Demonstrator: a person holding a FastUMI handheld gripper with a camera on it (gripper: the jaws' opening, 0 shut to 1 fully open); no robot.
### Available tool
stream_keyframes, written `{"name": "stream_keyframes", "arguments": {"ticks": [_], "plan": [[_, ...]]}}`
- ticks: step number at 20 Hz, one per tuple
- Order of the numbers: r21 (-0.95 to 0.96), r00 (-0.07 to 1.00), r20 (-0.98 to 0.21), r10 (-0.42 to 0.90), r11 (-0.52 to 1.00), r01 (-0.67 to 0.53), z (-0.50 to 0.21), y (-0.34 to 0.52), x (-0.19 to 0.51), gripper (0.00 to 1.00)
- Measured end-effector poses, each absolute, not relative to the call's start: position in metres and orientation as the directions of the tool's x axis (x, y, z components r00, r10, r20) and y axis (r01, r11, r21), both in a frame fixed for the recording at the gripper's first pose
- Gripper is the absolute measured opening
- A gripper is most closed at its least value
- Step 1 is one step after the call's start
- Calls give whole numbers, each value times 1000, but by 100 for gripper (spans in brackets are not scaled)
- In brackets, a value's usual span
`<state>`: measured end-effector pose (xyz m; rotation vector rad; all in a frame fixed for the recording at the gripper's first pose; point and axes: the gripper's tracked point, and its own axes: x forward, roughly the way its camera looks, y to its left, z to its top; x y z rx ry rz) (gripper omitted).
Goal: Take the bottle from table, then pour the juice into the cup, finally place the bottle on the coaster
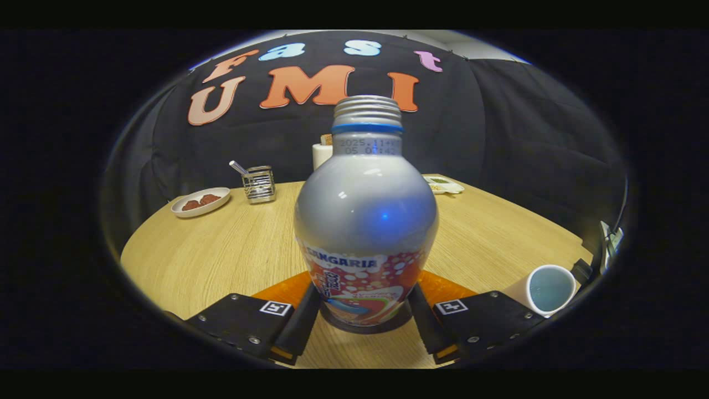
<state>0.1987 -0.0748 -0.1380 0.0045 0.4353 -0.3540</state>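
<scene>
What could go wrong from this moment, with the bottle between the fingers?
1. The bottle has no cap, so a tilt could spill juice on the table.
2. The tool holds it low at the base, so the wide body may tip on release.
3. It seems to stand on the orange coaster; the cup is close and could be knocked.

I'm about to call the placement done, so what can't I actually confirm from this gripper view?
- Whether the silver metal bottle rests centred on the orange coaster: the bottle hides its own base.
- Whether the gripper fingers press the bottle: contact is hidden behind its sides.
- Liquid in the white paper cup: the fisheye edge distorts it.
- The far white plate's contents: too small.
</scene>
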Motion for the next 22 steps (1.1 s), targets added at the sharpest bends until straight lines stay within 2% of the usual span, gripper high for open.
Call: {"name": "stream_keyframes", "arguments": {"ticks": [6, 10, 17, 22], "plan": [[-66, 852, -394, -345, 935, 348, -127, -75, 192, 85], [-82, 862, -387, -327, 943, 321, -117, -67, 182, 97], [-81, 892, -344, -293, 956, 283, -76, -57, 143, 98], [-41, 939, -249, -238, 971, 235, -28, -32, 99, 98]]}}
